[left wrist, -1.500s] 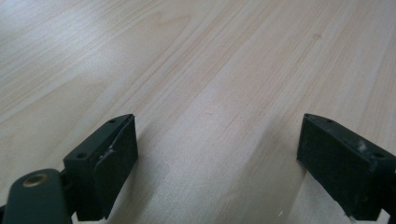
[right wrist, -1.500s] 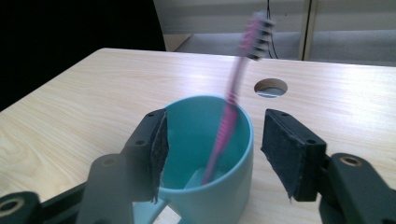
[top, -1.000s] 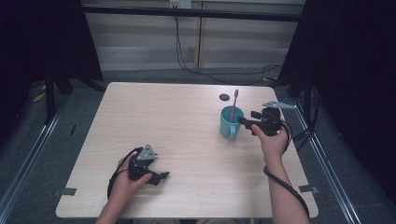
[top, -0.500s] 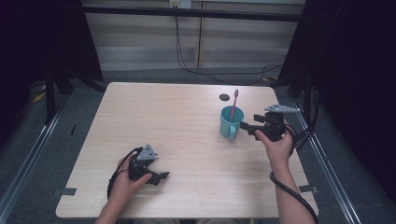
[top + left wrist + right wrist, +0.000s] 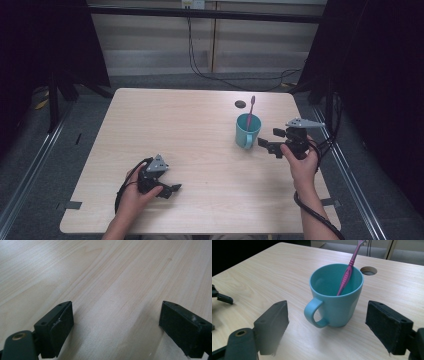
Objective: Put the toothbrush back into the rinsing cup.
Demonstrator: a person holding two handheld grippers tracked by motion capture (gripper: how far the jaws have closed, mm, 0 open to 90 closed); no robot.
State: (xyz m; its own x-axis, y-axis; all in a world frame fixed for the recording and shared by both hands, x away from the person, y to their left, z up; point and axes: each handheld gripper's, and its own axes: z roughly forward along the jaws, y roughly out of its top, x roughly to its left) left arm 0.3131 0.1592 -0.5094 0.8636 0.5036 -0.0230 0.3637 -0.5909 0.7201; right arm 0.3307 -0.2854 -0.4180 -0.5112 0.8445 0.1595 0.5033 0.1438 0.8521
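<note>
A teal mug [image 5: 247, 130] [image 5: 336, 294] stands upright right of the table's middle, its handle toward the front. A pink toothbrush [image 5: 250, 111] [image 5: 349, 266] leans inside it, sticking up past the rim. My right gripper [image 5: 268, 144] [image 5: 327, 327] is open just right of the mug, its jaws pointing at it from a short way off and holding nothing. Near the front left, my left gripper [image 5: 172, 189] [image 5: 116, 327] rests low over the bare wood, open and empty.
A round cable hole [image 5: 240, 104] [image 5: 368, 270] lies in the light wooden table [image 5: 170, 125] behind the mug. Black cables trail from both grippers. Dark floor and metal rails surround the table; its right edge is close to my right hand.
My right gripper has drawn back from the mug, to the right and toward the front. The mug, the toothbrush and my left gripper have stayed in place.
</note>
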